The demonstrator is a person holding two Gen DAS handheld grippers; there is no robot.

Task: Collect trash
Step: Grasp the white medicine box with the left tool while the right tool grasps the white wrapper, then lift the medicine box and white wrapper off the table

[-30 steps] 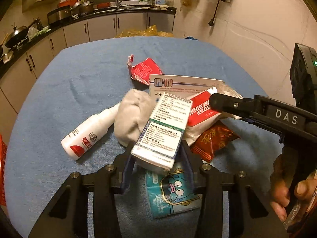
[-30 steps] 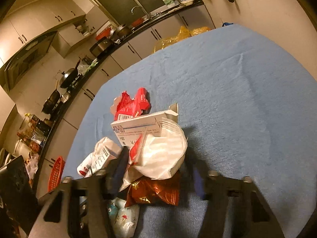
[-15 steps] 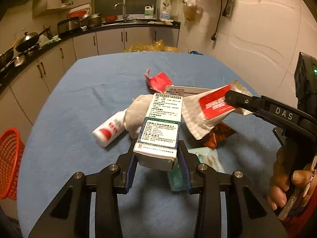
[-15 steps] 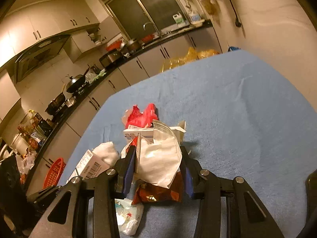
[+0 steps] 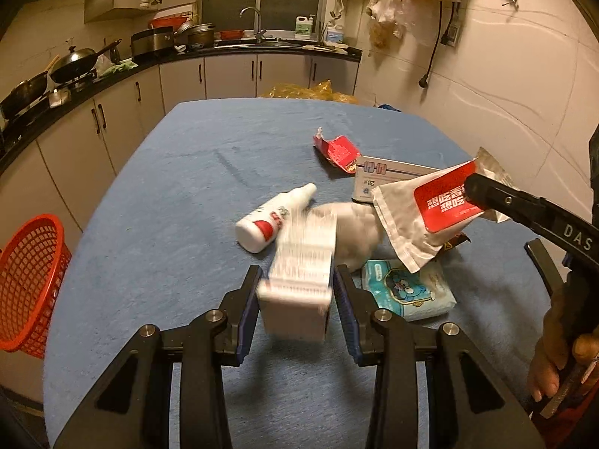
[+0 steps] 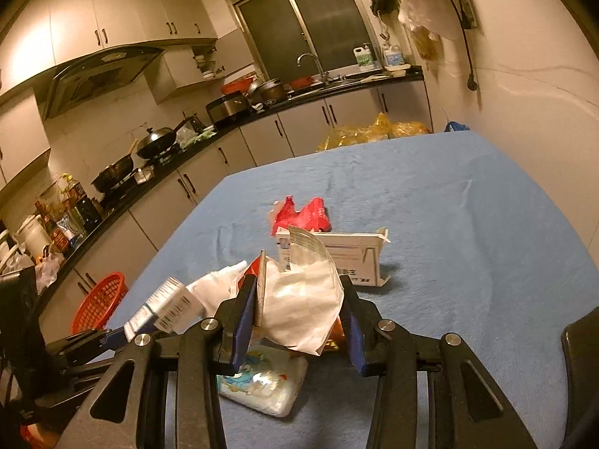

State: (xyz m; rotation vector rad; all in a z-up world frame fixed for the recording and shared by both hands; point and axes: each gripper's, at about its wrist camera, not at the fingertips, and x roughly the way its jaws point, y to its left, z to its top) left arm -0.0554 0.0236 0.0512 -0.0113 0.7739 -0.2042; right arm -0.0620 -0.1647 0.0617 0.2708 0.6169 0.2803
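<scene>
The left gripper [image 5: 295, 295] is clamped on a white medicine box [image 5: 299, 273], both pads pressing its long sides; the box is lifted clear of the blue table [image 5: 168, 224] and appears blurred. The right gripper [image 6: 299, 307] is clamped on a white snack pouch with a red label [image 5: 423, 209], which hangs off the table above the remaining litter. All positions below are given relative to the medicine box as seen from the left wrist camera. Just beyond the box, a white spray bottle [image 5: 275, 217] lies on its side on the table, with a crumpled white cloth [image 5: 355, 228] beside it to the right. To the right of the box, a pale blue wet-wipe pack with a cartoon print [image 5: 408, 292] lies flat. Farther beyond and to the right, an open white carton [image 5: 389, 176] stands on its edge, and a torn red wrapper [image 5: 337, 149] lies behind it. A dark red foil packet [image 5: 455, 241] is partly hidden under the pouch. Well to the left of the box, off the table edge, stands a red mesh basket [image 5: 30, 280]. A person's hand [image 5: 558, 351] grips the right gripper's handle at the right border.
</scene>
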